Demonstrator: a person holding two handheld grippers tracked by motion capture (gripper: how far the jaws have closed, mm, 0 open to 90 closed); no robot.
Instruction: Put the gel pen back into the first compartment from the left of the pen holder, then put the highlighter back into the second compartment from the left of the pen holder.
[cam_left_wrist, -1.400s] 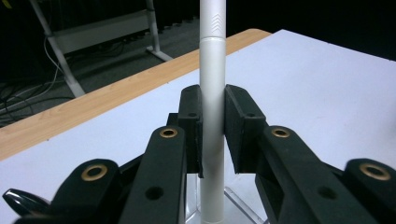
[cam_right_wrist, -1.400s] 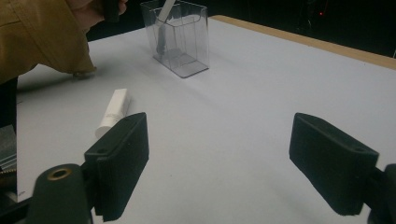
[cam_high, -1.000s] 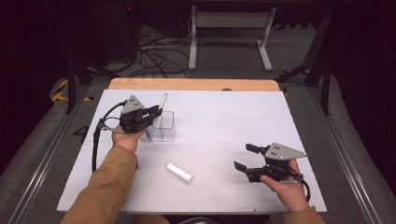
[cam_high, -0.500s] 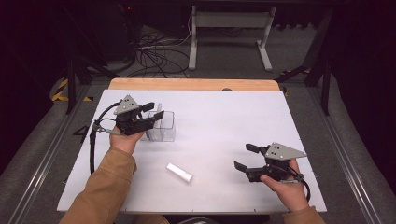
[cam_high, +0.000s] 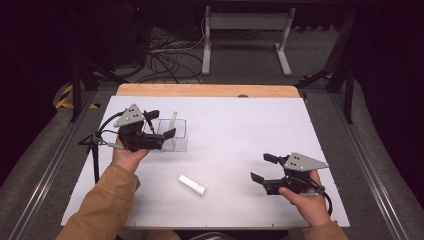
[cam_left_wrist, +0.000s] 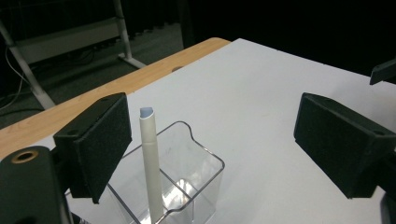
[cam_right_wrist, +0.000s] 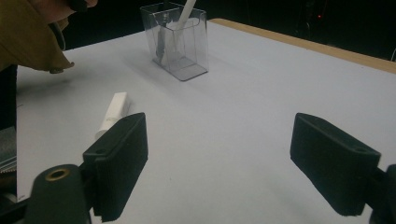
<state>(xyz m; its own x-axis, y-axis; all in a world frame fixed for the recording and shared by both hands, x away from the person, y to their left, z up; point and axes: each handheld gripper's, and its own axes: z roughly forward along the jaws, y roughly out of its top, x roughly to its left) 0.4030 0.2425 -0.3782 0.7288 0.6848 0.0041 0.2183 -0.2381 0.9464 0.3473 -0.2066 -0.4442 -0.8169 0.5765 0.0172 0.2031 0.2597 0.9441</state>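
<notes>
A clear plastic container (cam_high: 176, 140) stands on the left half of the white table (cam_high: 240, 125). A slim white pen (cam_high: 172, 121) stands upright in it, its tip above the rim. My left gripper (cam_high: 161, 124) hovers at the container's left side, open, its jaws apart on either side of the pen (cam_left_wrist: 149, 158) without touching it. A short white cap-like piece (cam_high: 192, 184) lies flat on the table nearer the person. My right gripper (cam_high: 261, 167) is low at the front right, open and holding nothing, facing the white piece (cam_right_wrist: 112, 112) and the container (cam_right_wrist: 180, 39).
The table's far edge is a wooden strip (cam_high: 205, 90). Beyond it are a metal stand (cam_high: 245, 35) and floor cables (cam_high: 165, 55). A tan sleeve (cam_high: 105, 200) reaches in at the front left. Bare white surface lies between the two grippers.
My left gripper has drawn back a little to the left, away from the container. The pen stays standing in it. The right gripper has not moved.
</notes>
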